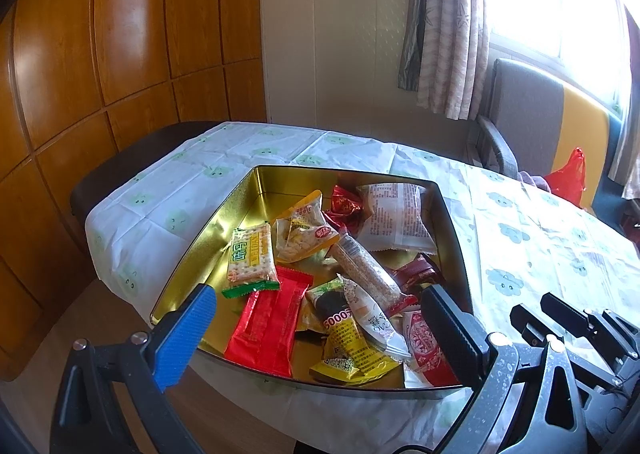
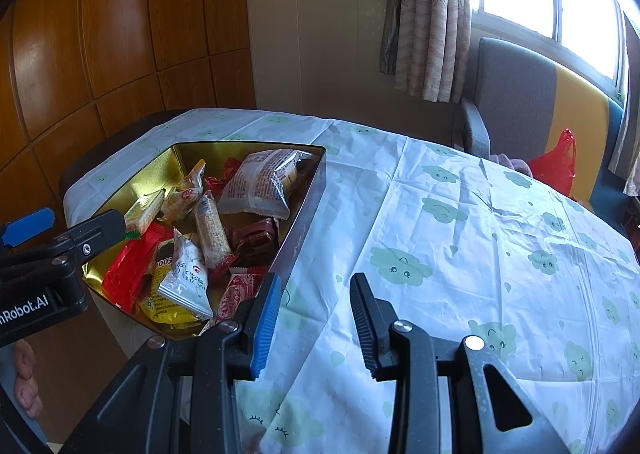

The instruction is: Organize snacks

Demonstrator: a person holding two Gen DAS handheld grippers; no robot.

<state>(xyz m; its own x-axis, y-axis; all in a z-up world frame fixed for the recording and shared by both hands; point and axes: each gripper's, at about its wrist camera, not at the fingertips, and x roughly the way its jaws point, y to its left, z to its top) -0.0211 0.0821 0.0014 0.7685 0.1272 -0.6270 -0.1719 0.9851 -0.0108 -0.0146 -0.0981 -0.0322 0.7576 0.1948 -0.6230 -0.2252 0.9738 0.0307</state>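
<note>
Gold tin (image 1: pixel 240 206) sits centre frame in the left view, on the cloud-print cloth (image 1: pixel 540 238), packed with snacks (image 1: pixel 352 274). Left gripper (image 1: pixel 320 318) hovers over its near edge, jaws wide apart, nothing between them. Right gripper (image 2: pixel 314 318) hangs low centre in its own view, beside the tin's right wall, jaws parted and empty.

Bare tablecloth (image 2: pixel 460 222) across the right and centre of the right wrist view: open passage. Tin (image 2: pixel 308 214) at left, walls upright, crammed with snack packets (image 2: pixel 256 182). Chair (image 2: pixel 512 94) and red bag (image 2: pixel 556 166) at upper right, blocking the table's far edge.
</note>
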